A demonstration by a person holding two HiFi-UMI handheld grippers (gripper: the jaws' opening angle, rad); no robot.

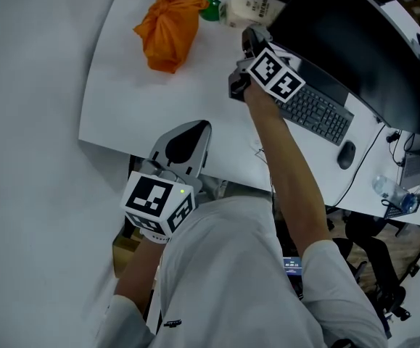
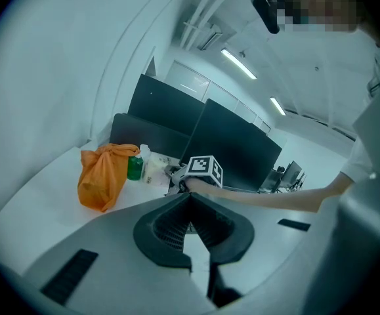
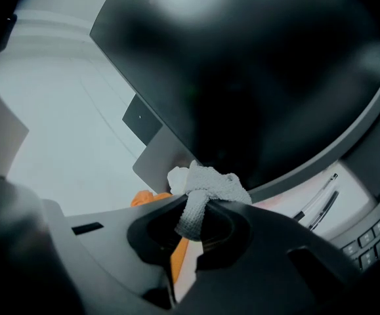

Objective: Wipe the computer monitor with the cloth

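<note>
A crumpled white cloth (image 3: pixel 206 182) is pinched in my right gripper (image 3: pixel 196 205), which is shut on it. The cloth sits right at the lower edge of the dark curved monitor (image 3: pixel 255 77) and seems to touch it. In the head view the right gripper (image 1: pixel 252 36) reaches over the desk to the left end of the monitor (image 1: pixel 362 42); the cloth is hidden there. My left gripper (image 1: pixel 194 130) hangs low at the desk's front edge, away from the monitor. Its jaws meet at the tips with nothing between them, as the left gripper view (image 2: pixel 190 201) shows.
On the white desk (image 1: pixel 122 100) an orange bag (image 1: pixel 170 24) lies at the back beside a green bottle (image 1: pixel 211 7) and a white packet (image 1: pixel 253 7). A keyboard (image 1: pixel 315 111) and mouse (image 1: pixel 346 154) lie below the monitor. A clear bottle (image 1: pixel 387 188) lies at the right.
</note>
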